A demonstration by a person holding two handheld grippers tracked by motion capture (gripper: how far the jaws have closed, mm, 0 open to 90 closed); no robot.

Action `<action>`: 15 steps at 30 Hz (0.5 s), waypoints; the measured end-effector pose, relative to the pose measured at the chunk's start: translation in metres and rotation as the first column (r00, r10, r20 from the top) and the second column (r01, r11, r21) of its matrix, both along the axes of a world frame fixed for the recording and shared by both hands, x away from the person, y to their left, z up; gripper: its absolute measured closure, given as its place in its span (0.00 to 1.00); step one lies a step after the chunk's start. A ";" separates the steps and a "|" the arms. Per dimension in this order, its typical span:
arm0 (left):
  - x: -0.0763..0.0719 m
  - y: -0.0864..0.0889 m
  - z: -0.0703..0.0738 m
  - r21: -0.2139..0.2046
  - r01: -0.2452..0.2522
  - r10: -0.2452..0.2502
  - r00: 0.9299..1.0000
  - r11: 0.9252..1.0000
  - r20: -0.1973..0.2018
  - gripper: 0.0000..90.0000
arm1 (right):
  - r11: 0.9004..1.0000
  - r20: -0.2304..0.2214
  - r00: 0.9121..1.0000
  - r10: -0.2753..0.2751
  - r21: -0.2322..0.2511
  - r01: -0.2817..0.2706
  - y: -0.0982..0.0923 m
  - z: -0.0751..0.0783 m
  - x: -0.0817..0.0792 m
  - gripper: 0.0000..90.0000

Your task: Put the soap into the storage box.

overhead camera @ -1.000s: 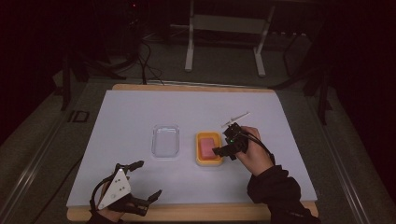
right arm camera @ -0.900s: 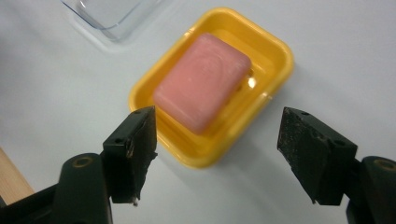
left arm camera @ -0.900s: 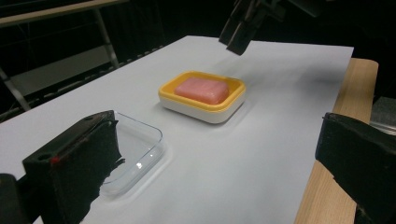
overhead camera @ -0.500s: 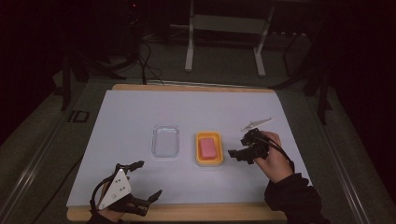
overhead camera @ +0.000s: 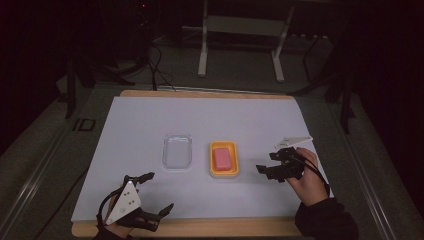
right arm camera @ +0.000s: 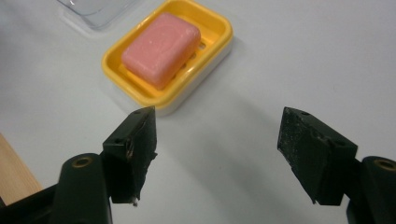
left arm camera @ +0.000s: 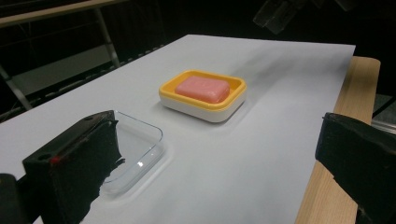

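Resting at the table's near left edge, the left gripper has its fingers spread, empty. The clear lid lies beside the yellow soap dish holding pink soap. To their right, the right gripper hovers with fingers spread toward the dish, seemingly lined up for a grasp.

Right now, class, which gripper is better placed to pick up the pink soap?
Probably the right gripper: open, just beside the yellow dish holding the soap. The left gripper sits farther off, near the table's front edge.
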State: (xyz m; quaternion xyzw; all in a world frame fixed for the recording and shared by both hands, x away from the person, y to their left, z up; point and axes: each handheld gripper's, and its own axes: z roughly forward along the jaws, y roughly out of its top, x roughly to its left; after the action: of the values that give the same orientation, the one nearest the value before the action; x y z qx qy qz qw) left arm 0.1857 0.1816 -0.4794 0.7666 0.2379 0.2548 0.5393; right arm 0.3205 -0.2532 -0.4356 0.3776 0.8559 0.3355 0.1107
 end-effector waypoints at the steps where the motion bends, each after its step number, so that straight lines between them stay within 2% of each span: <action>1: 0.000 0.000 0.000 0.000 0.000 0.000 1.000 1.000 0.000 0.00 | 1.000 0.003 1.000 0.000 0.001 0.000 -0.002 -0.001 -0.002 0.32; 4: 0.000 0.000 0.000 0.000 0.001 -0.001 1.000 1.000 0.000 0.00 | 1.000 0.038 0.999 -0.005 -0.010 0.006 -0.007 -0.008 -0.007 0.32; 7: 0.000 0.000 0.000 0.003 -0.001 0.001 1.000 1.000 0.002 0.00 | 1.000 0.044 0.999 -0.008 -0.018 0.009 -0.010 -0.013 -0.011 0.33; 11: 0.000 0.000 0.000 0.002 -0.004 0.004 1.000 1.000 0.001 0.00 | 1.000 0.073 0.997 -0.023 0.015 0.022 -0.018 -0.021 -0.017 0.33; 15: 0.000 0.000 0.000 0.003 -0.003 0.003 1.000 1.000 0.003 0.00 | 0.999 0.108 0.993 -0.043 -0.028 0.046 -0.026 -0.030 -0.022 0.35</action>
State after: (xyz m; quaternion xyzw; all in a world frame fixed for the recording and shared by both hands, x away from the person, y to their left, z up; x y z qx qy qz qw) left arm 0.1855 0.1817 -0.4794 0.7664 0.2380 0.2573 0.5383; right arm 0.2987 -0.2792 -0.4655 0.3762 0.8450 0.3399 0.1698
